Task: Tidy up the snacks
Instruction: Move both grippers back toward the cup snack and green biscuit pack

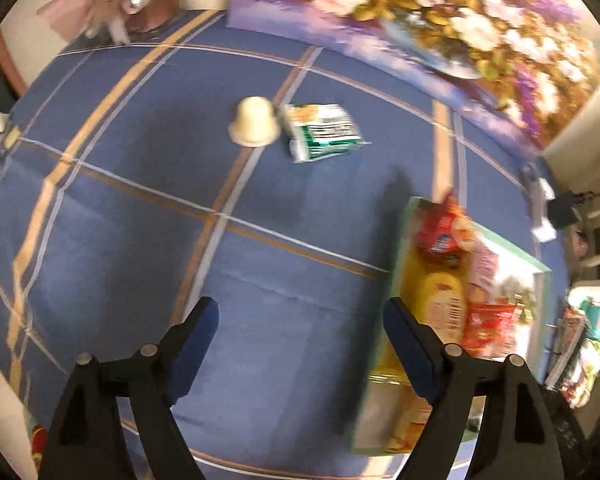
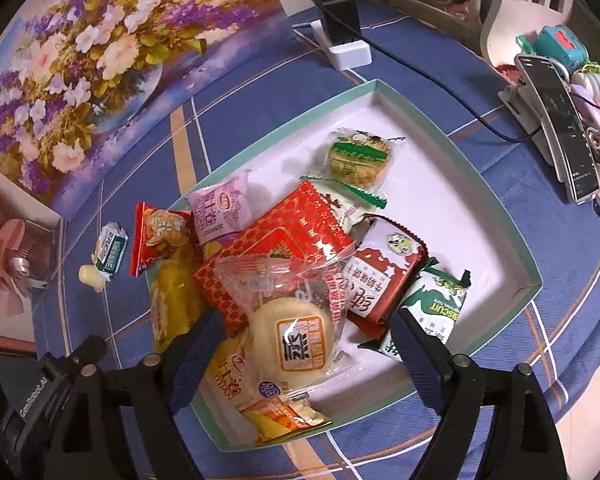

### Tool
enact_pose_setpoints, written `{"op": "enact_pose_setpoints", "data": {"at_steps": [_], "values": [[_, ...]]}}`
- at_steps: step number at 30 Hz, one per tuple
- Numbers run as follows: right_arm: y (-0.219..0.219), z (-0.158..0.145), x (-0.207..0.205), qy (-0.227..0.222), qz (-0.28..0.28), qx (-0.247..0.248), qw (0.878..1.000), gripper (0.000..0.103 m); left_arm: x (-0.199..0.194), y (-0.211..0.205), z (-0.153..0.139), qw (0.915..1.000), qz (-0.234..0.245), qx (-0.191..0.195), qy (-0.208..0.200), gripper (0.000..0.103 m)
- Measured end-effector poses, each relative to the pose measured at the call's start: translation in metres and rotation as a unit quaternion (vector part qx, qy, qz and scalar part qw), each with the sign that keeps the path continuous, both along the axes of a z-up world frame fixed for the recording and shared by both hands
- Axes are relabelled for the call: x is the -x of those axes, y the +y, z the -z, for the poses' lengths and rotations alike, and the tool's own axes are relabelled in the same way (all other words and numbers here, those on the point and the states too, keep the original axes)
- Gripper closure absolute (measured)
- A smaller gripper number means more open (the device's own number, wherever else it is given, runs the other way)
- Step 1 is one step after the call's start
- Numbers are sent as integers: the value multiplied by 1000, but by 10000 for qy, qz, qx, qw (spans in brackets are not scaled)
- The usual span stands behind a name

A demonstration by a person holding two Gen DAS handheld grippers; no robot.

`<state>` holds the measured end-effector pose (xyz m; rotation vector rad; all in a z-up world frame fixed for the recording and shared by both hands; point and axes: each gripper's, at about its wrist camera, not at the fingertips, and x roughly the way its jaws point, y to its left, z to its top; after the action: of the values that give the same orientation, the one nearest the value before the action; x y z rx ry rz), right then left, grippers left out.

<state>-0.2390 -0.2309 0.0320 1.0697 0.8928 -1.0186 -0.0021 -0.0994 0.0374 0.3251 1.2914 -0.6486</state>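
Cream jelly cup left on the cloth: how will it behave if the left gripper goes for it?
The cream jelly cup lies on its side beside the green-white snack packet, so it will probably roll if nudged. Its tapered, smooth-looking wall may slip from flat pads. It looks small, so likely light. The left gripper is open and empty.

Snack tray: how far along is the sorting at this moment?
Mostly done: the tray holds a heap of packets, topped by a round bun. Neither the left gripper nor the right gripper holds anything. Left: the small cup and green-white packet on the cloth.
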Motion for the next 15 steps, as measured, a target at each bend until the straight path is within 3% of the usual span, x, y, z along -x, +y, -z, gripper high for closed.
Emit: {"op": "enact_pose_setpoints", "data": {"at_steps": [5,8,15], "values": [[3,0,-9,61,-109,58,9999,8,-12,7,6,9993,-188,-291,-164,17],[5,-2,-14,101,-141,103,9998,0,-16,12,5,9988,-277,-350,-214,14],[12,-7,-28,186,-271,205,9993,0,-24,19,1,9974,-393,-423,-434,11]]}}
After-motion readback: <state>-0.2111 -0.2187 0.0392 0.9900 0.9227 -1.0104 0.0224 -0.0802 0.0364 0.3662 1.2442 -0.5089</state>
